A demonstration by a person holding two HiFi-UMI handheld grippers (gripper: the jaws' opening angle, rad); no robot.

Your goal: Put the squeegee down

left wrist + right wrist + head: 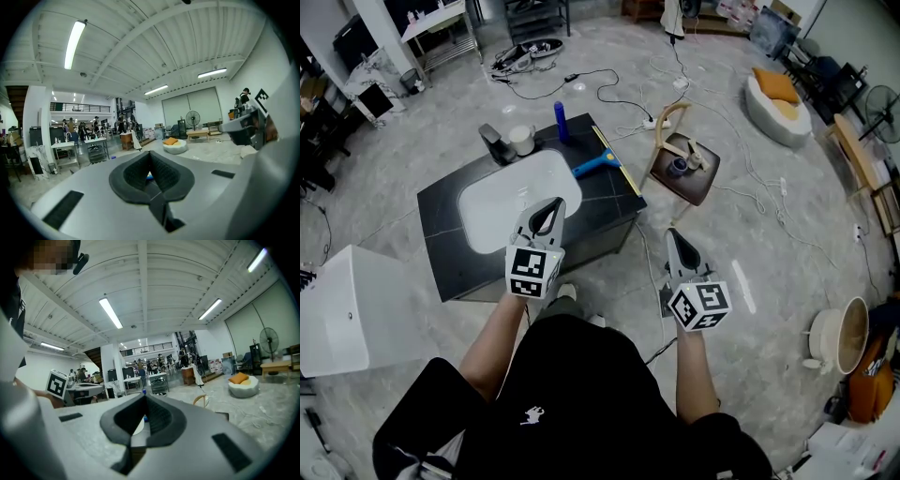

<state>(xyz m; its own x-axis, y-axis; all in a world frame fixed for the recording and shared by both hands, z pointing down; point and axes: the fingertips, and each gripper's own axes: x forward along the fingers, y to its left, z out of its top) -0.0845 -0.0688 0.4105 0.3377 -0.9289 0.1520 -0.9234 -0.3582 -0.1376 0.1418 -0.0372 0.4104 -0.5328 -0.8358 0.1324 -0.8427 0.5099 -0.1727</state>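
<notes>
**Status: squeegee on worktop, both grippers clenched**

1. Squeegee position. In the head view I see the squeegee [602,161] lying flat on the dark worktop [450,246], just beside the right side of the white sink basin [492,202]. Its blue handle points toward the basin. Its yellow blade runs along the worktop's right edge.

2. Left gripper. The left gripper [551,208] hovers over the near part of the basin, well apart from the squeegee. In the left gripper view its jaws are pressed together pad to pad, with nothing between them [150,153].

3. Right gripper. The right gripper [674,239] is held over the floor, off the worktop's near right corner. The right gripper view shows its jaws meeting at the tips and gripping nothing [144,397].

4. Surroundings. A blue bottle [560,120] and a white cup [522,139] stand at the worktop's far edge. A wooden chair [686,169] stands on the floor to the right of the worktop.
</notes>
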